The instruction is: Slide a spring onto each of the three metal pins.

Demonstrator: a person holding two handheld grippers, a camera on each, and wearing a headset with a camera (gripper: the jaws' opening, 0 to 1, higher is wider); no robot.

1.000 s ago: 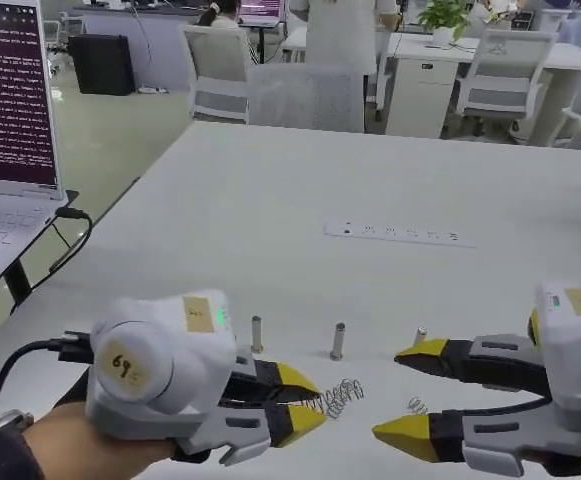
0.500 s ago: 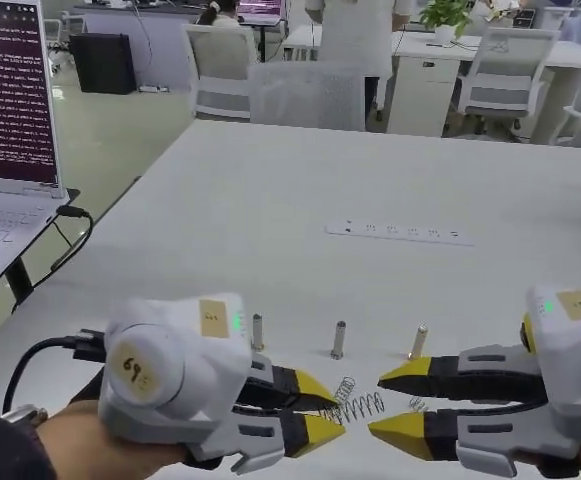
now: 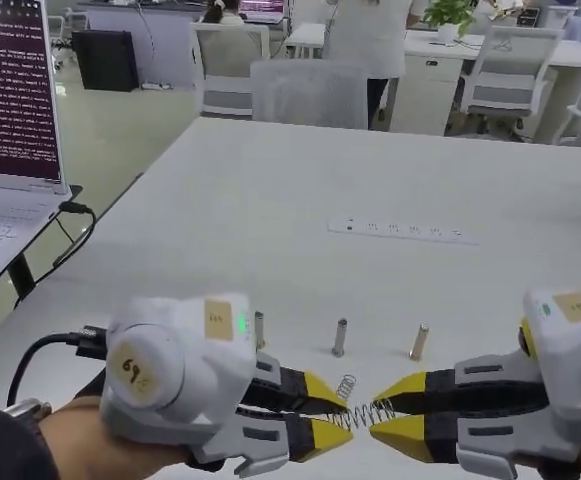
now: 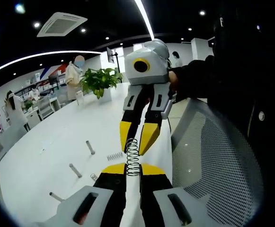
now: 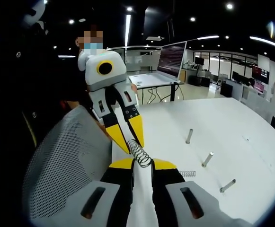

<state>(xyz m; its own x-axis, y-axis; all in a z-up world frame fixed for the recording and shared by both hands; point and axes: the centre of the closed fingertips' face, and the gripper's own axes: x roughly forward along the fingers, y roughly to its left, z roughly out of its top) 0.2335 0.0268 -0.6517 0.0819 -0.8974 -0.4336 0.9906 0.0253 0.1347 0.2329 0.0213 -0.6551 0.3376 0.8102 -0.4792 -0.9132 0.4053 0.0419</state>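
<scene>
Three short metal pins [image 3: 259,328], [image 3: 340,337], [image 3: 419,341] stand in a row on the white table [image 3: 300,190]. A thin wire spring [image 3: 363,413] hangs in the air in front of them, stretched between my two grippers. My left gripper [image 3: 347,412] is shut on its left end and my right gripper [image 3: 374,413] is shut on its right end. In the left gripper view the spring [image 4: 133,156] runs from my own jaws to the right gripper [image 4: 137,138]. A second spring [image 3: 345,386] lies on the table near the middle pin.
An open laptop [image 3: 5,100] with a black cable sits at the left edge. A white power strip [image 3: 395,231] lies across the table's middle. Office chairs [image 3: 310,92] stand beyond the far edge. A short spring [image 4: 93,177] rests by the pins.
My left gripper has carried the spring to the right. My right gripper has moved left toward it, and its jaws have narrowed onto the spring's free end.
</scene>
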